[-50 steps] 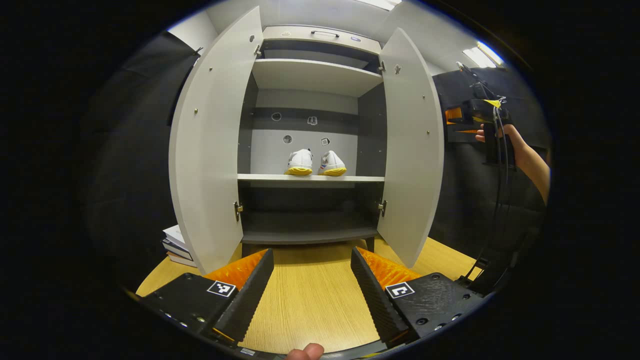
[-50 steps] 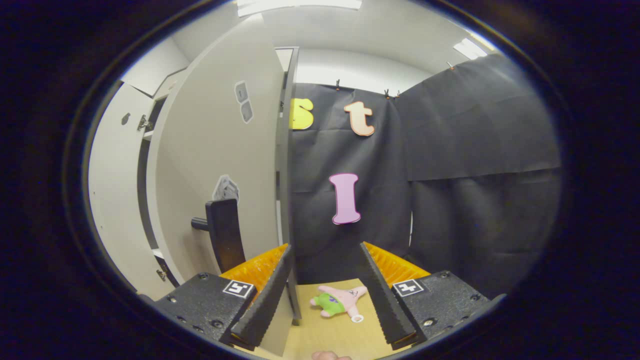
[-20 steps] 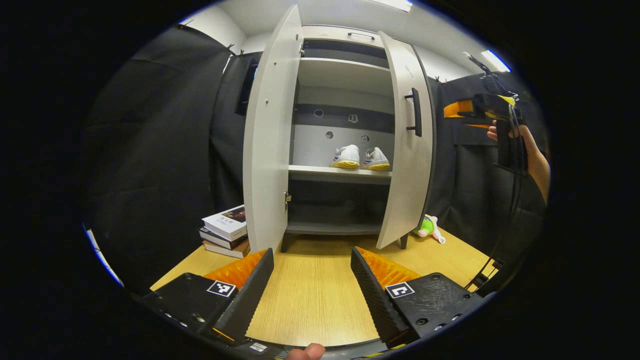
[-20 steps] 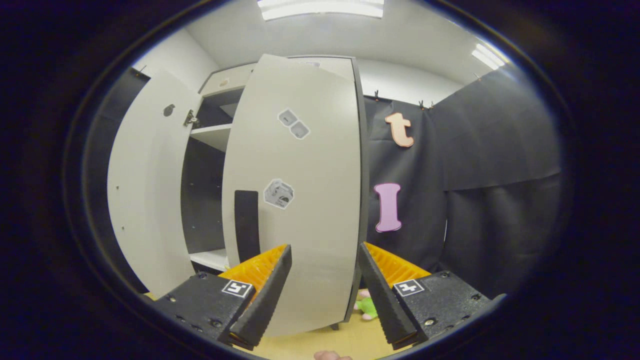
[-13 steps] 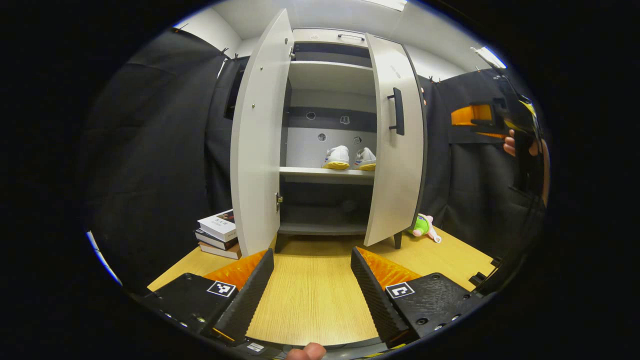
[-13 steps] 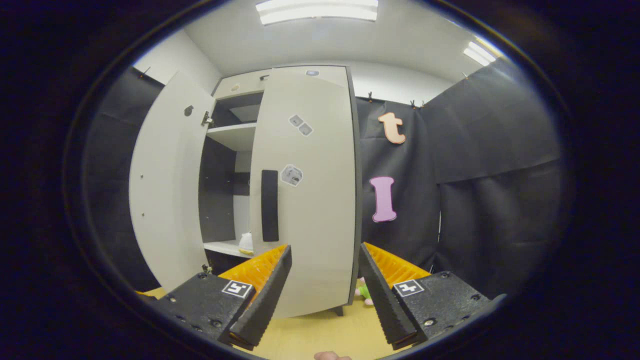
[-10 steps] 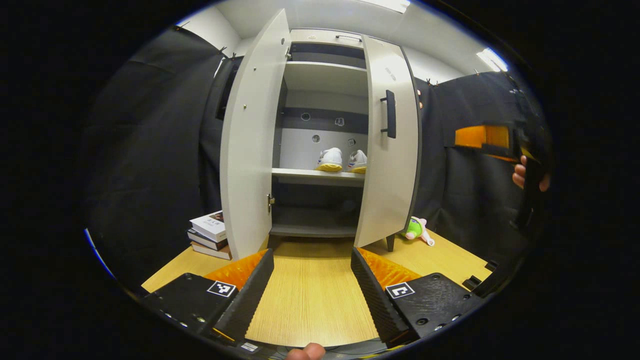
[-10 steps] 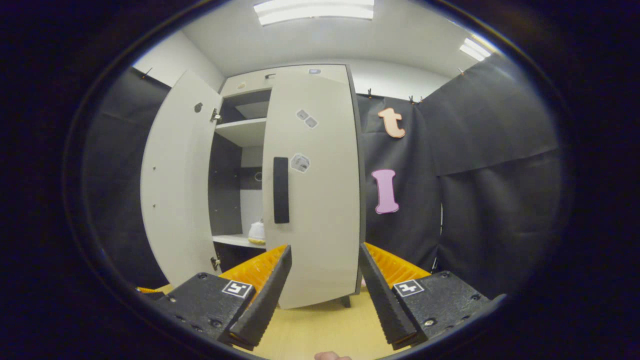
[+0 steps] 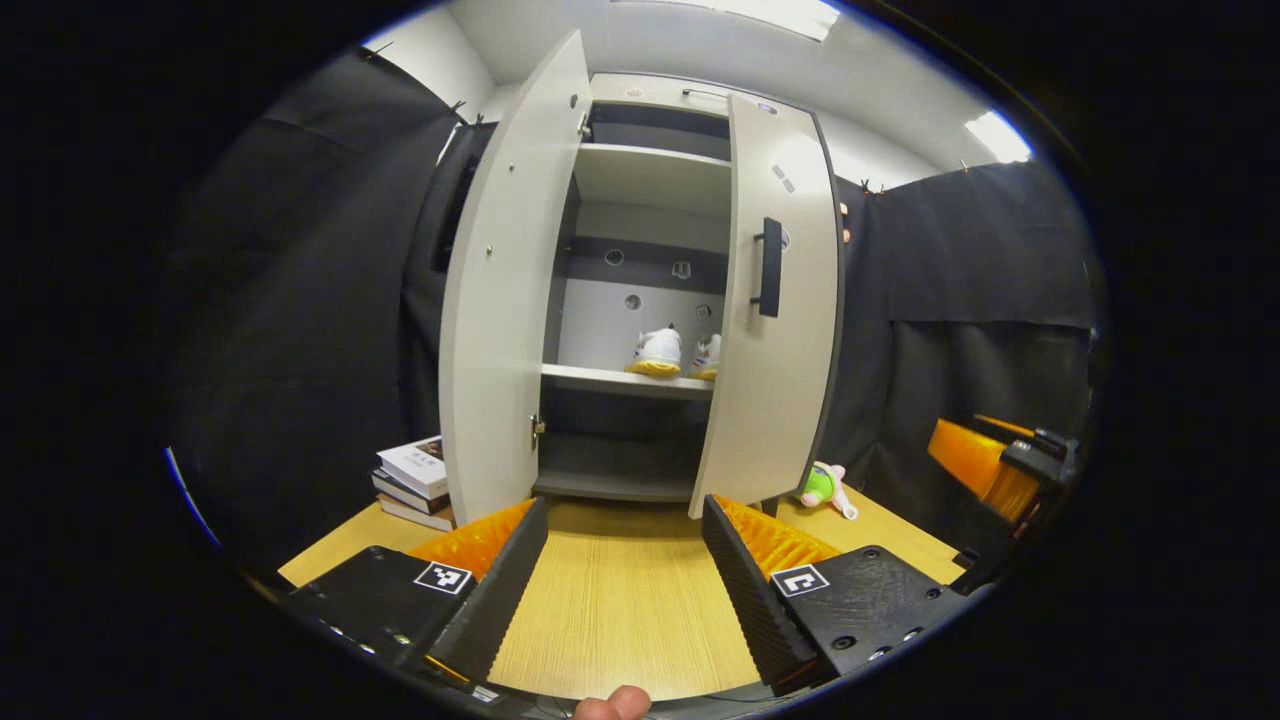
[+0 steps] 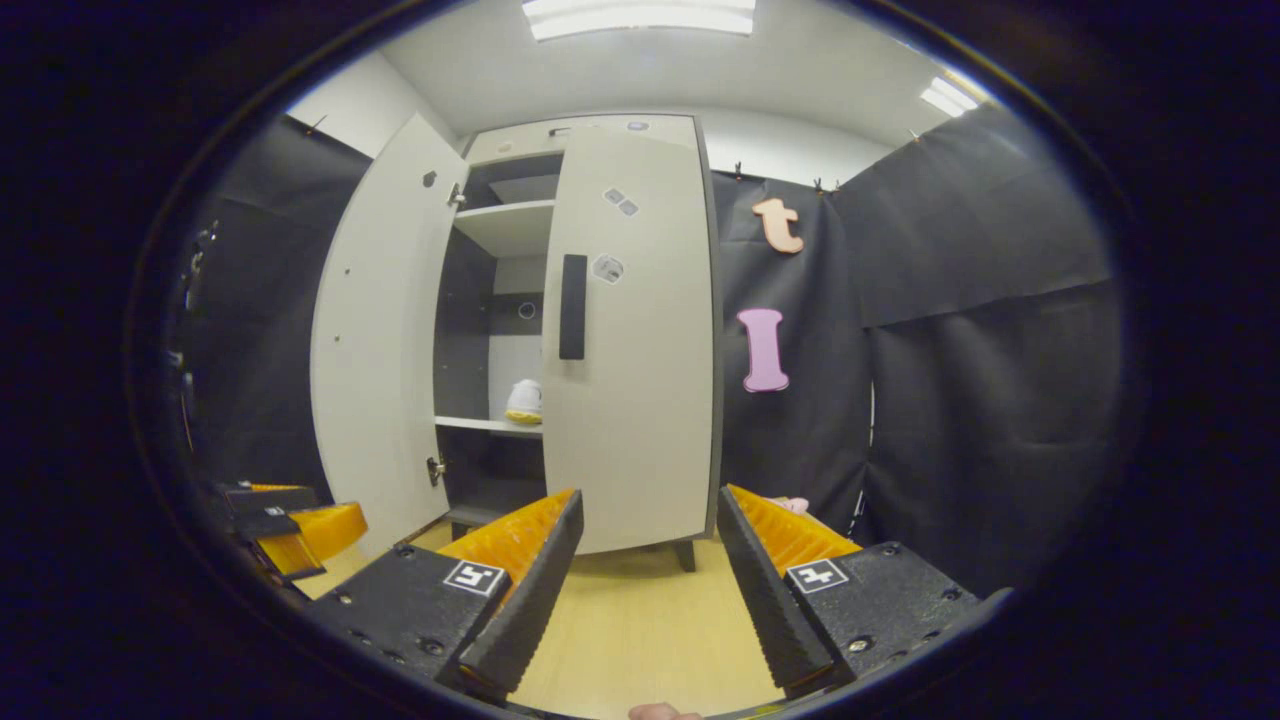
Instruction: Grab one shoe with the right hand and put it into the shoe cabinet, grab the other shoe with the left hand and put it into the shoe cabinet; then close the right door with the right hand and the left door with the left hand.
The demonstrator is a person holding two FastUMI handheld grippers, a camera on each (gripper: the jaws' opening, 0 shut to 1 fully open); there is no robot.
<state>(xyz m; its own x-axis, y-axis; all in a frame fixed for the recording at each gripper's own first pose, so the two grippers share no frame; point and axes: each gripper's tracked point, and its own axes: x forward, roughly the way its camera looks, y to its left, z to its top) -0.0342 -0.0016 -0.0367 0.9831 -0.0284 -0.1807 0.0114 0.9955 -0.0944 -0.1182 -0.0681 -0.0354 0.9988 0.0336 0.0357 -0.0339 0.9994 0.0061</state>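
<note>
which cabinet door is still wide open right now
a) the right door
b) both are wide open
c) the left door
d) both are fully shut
c) In the left gripper view the left door stands swung out wide, while the right door with the black handle is almost closed, leaving only a gap through which the shoes show on the shelf.

Shoe cabinet (image 9: 650,180), pale grey: right door (image 9: 775,320) nearly shut, left door (image 9: 500,300) open; two white, yellow-soled shoes (image 9: 655,352) on middle shelf.
</note>
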